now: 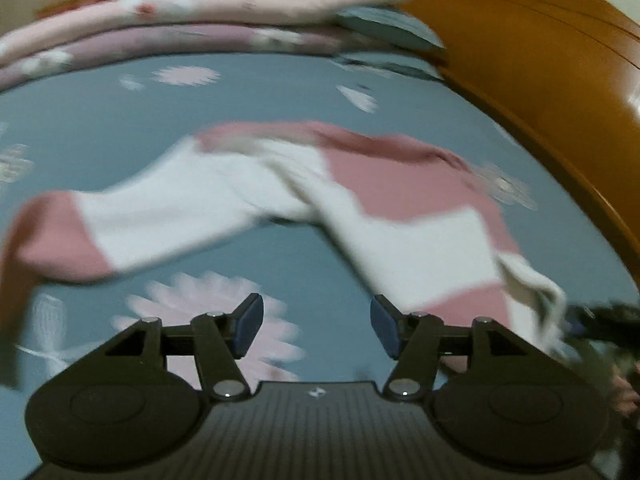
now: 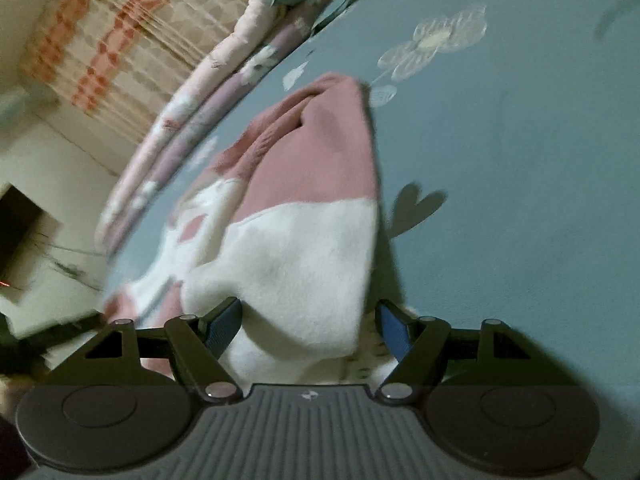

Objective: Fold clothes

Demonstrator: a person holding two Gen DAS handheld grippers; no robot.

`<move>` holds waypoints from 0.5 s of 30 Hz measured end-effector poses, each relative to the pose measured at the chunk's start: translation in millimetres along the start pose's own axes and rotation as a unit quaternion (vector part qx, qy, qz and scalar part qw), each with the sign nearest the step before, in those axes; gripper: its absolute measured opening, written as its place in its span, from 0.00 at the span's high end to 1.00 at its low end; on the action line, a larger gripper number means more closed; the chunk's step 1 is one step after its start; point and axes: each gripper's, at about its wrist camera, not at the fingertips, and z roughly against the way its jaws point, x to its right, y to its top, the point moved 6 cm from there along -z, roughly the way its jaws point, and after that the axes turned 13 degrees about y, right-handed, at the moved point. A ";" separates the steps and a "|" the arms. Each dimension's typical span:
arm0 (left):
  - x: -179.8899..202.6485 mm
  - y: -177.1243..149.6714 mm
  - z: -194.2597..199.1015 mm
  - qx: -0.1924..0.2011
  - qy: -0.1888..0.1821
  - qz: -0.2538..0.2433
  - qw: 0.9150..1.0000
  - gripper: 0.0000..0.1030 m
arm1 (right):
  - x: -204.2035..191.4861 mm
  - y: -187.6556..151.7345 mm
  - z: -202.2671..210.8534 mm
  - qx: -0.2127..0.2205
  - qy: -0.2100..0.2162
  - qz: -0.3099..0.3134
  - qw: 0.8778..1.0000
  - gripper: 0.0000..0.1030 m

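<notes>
While both views are motion-blurred, the layout reads fine. Pink-and-white sweater (image 1: 304,200) lies spread on the bed (image 1: 120,120), which has a teal sheet with pale flower print. One sleeve (image 1: 100,232) stretches to the left in the left wrist view, pink cuff at its end; the body bunches toward the right, near the orange wooden headboard (image 1: 540,80).

Left tool (image 1: 317,326): jaws apart, nothing between the blue pads (image 1: 250,326), only sheet and a printed flower behind them. It sits just short of the sweater's lower edge, not touching it.

Right tool (image 2: 310,330): jaws wide, a white fold of the sweater (image 2: 296,264) bulging in the gap between them. Cloth appears to meet the left pad (image 2: 224,328); the right pad (image 2: 394,332) shows a little space beside it, so no clamped grip visible.

Folded pink and lilac floral quilts (image 1: 180,20) stack along the bed's far edge. A patterned curtain (image 2: 132,20) hangs beyond in the right wrist view.
</notes>
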 end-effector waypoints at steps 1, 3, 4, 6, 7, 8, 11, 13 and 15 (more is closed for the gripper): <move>11.0 -5.7 -1.0 -0.003 -0.008 -0.004 1.000 0.42 | -2.3 0.4 -1.1 0.003 0.011 0.001 1.000 0.25; 32.8 -17.1 -3.0 -0.010 -0.024 -0.011 1.000 0.42 | -9.2 1.8 -1.5 0.011 0.027 0.011 1.000 0.25; 41.9 -22.2 -4.2 -0.014 -0.031 -0.015 0.999 0.42 | -14.0 3.7 -0.2 0.017 0.034 0.020 0.999 0.25; 54.8 -31.2 -6.8 -0.022 -0.039 -0.012 0.999 0.42 | -21.4 8.9 2.3 0.029 0.052 0.029 0.998 0.25; 59.9 -34.5 -8.3 -0.026 -0.045 -0.011 0.999 0.42 | -23.8 11.4 3.5 0.034 0.060 0.032 0.997 0.25; 63.3 -37.1 -10.1 -0.030 -0.048 -0.008 0.998 0.42 | -25.1 13.5 4.2 0.035 0.069 0.033 0.996 0.26; 72.0 -44.3 -14.1 -0.041 -0.055 -0.001 0.998 0.42 | -24.4 16.9 -1.4 0.029 0.064 0.041 0.997 0.42; 76.0 -48.2 -15.1 -0.046 -0.056 -0.001 0.997 0.42 | -21.6 17.0 -6.8 0.015 0.036 0.055 0.998 0.66; 79.1 -50.7 -14.4 -0.047 -0.054 -0.004 0.997 0.42 | -19.1 17.2 -9.0 0.003 -0.003 0.074 0.997 0.83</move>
